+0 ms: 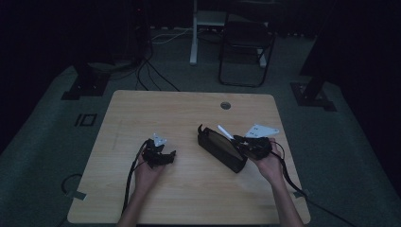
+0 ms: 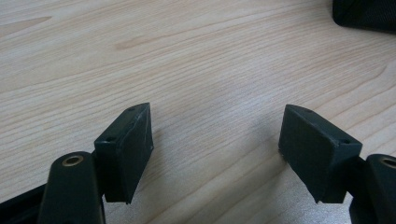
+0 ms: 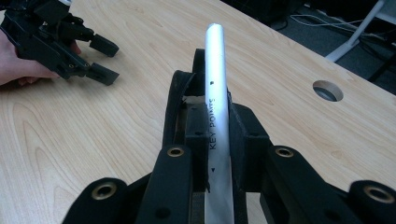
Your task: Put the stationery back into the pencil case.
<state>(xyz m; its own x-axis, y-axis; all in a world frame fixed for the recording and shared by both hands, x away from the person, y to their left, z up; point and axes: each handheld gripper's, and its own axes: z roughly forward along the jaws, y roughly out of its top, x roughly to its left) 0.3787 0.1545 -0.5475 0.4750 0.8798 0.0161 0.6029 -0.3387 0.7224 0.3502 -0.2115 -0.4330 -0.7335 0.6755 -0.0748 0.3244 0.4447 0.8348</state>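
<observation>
A black pouch (image 1: 221,149) lies slantwise on the wooden table (image 1: 156,109), its top open. My right gripper (image 1: 239,138) is at the pouch's right end, shut on a white pen (image 1: 225,132) that points up and left over the opening. In the right gripper view the pen (image 3: 215,70), printed "KEY POINTS", runs up between the pads of that gripper (image 3: 218,126), with the pouch (image 3: 176,98) right behind. My left gripper (image 1: 171,155) rests on the table left of the pouch. It stands open (image 2: 217,123) over bare wood, and a corner of the pouch (image 2: 364,14) shows far off.
A round cable hole (image 1: 225,105) sits near the table's far edge. A folding chair (image 1: 246,47) and a white stand (image 1: 194,33) are on the floor beyond, with cables around. In the right gripper view the left gripper (image 3: 109,59) is held in a hand at upper left.
</observation>
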